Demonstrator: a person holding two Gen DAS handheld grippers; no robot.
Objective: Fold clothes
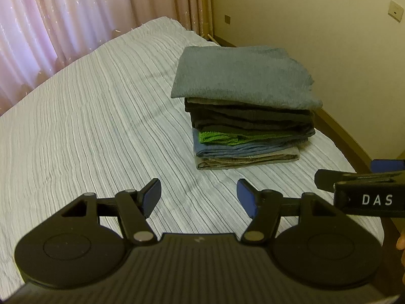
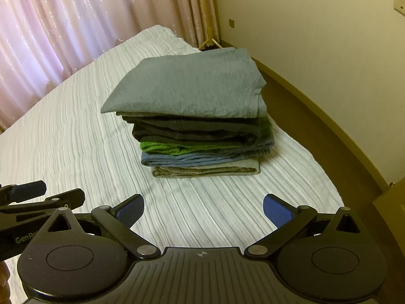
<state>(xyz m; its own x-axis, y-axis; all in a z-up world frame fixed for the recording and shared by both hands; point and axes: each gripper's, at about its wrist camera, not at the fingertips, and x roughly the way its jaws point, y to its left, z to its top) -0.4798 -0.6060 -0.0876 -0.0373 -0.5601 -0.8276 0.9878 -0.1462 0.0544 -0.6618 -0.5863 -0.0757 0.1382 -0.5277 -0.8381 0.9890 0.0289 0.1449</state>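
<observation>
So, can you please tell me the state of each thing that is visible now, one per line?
Left gripper: open, empty.
Right gripper: open, empty.
Stack of folded clothes: neat, resting on the bed.
Grey top garment: folded, flat.
Bedspread: spread out.
Curtains: drawn shut.

Matt cloth stack on a ribbed fabric bedspread; glossy curtain.
</observation>
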